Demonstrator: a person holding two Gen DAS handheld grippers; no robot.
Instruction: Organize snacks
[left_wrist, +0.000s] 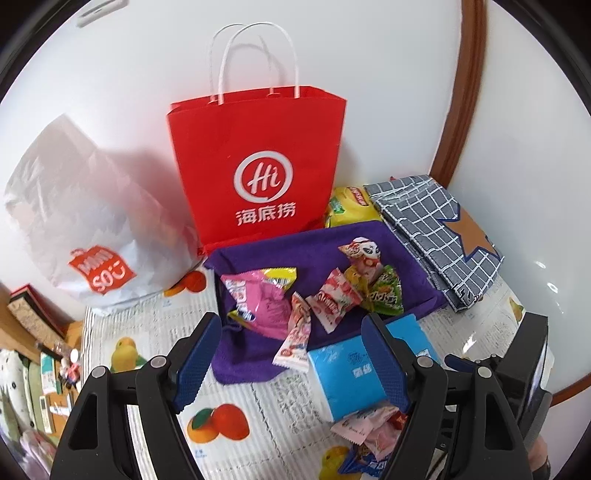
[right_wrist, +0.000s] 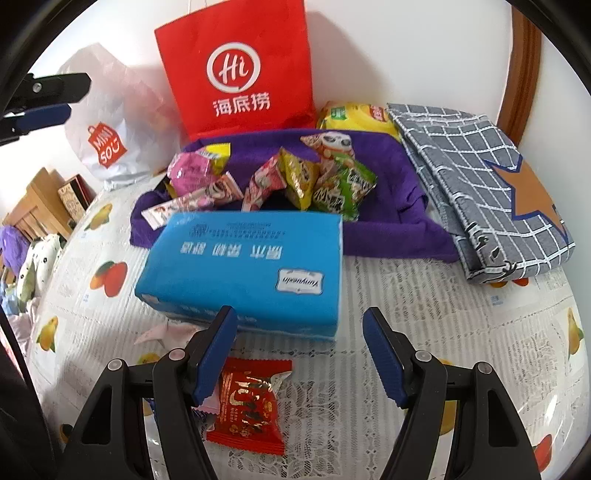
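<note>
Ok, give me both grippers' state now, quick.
Left gripper: open, holding nothing.
Right gripper: open, holding nothing, above the red snack packet.

Two close downward views, shared purple cloth (left_wrist: 258, 354)

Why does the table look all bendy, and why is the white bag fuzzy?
Left wrist view: the fisheye lens curves the wooden-rimmed round table, and the crinkly white plastic shopping bag is smeared by blur. Right wrist view: same bulging, dark corners, and the blue rectangular tissue pack looks slightly soft.
</note>
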